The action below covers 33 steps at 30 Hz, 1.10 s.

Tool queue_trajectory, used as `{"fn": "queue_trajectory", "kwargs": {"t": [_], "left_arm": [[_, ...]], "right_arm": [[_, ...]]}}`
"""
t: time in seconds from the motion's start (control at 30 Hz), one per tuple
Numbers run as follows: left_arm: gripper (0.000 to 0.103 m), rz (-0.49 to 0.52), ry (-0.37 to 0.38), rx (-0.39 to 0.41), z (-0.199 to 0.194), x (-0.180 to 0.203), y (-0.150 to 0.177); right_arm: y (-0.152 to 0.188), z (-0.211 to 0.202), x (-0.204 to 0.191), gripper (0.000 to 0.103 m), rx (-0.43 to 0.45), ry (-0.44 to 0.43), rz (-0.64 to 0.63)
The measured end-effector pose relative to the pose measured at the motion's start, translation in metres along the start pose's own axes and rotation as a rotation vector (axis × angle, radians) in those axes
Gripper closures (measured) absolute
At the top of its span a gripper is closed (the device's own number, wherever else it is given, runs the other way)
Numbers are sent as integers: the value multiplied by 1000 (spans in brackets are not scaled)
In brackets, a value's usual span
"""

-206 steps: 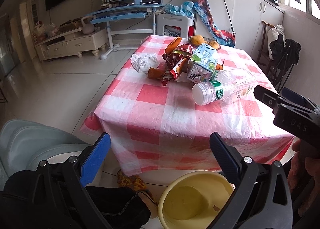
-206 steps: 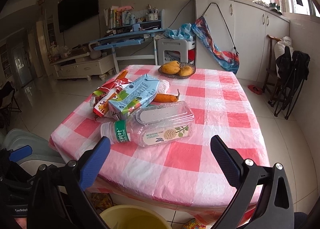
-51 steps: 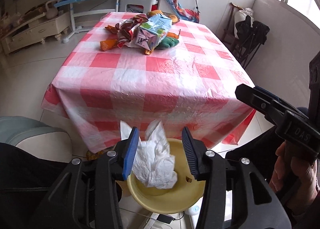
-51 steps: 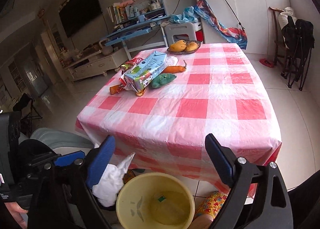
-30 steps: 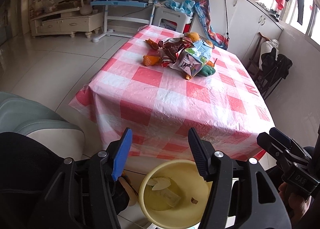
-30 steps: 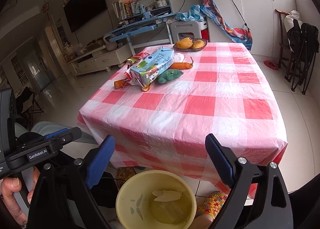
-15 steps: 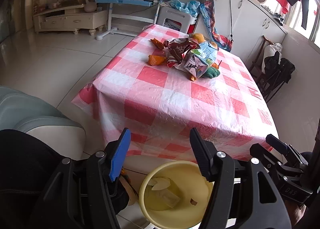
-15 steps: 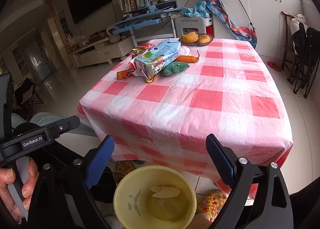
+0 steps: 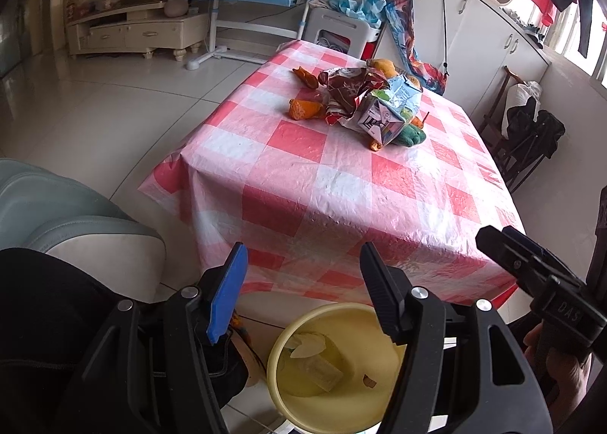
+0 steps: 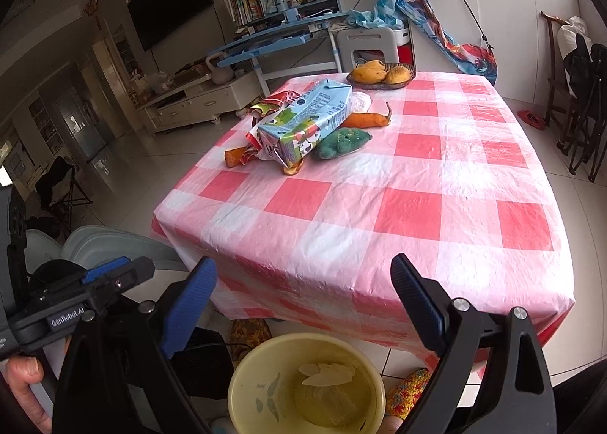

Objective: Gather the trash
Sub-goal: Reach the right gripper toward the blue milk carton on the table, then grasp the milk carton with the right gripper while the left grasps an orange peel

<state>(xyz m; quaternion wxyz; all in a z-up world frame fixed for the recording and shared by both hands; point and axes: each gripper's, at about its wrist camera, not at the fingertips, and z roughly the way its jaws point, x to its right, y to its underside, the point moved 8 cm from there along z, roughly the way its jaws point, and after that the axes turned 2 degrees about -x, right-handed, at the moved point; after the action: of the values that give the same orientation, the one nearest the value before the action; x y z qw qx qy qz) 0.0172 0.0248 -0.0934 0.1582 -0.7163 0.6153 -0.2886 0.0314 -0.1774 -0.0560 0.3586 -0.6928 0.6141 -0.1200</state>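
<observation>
Hovering left claw (image 9: 303,274) open, empty, right claw (image 10: 303,290) wide

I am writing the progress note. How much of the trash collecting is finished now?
Done: some trash lies in the yellow bin. In hand: nothing; the left gripper and right gripper are both open. Left: the milk carton and the crumpled wrapper remain on the table.

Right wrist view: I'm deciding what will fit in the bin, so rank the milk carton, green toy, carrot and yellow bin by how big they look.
1. Yellow bin, though it is nearest the camera, so its lead is unsure.
2. Milk carton.
3. Green toy and carrot look alike: the toy bulkier, the carrot longer and partly hidden, so no ranking.
</observation>
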Motion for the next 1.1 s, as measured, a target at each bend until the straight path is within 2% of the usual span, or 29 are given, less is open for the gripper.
{"fn": "queue_trajectory", "kwargs": {"t": [0.13, 0.27, 0.53, 0.63, 0.77, 0.93, 1.1], "left_arm": [[44, 9, -2, -13, 3, 2, 2], [44, 10, 13, -28, 6, 3, -5], [43, 11, -20, -19, 17, -7, -66], [42, 7, -41, -18, 28, -12, -90], [41, 12, -64, -47, 48, -19, -116], [40, 67, -91, -87, 79, -17, -140], [40, 153, -132, -128, 111, -13, -155]], "right_arm": [[-14, 11, -2, 14, -20, 5, -29], [-33, 18, -4, 14, -23, -45, -8], [-81, 51, 7, 14, -22, -122, 157], [-94, 72, 15, 14, -33, -117, 201], [-113, 96, 22, 14, -44, -86, 184], [-123, 126, 31, 14, -94, -103, 197], [-123, 144, 39, 14, -119, -172, 245]]}}
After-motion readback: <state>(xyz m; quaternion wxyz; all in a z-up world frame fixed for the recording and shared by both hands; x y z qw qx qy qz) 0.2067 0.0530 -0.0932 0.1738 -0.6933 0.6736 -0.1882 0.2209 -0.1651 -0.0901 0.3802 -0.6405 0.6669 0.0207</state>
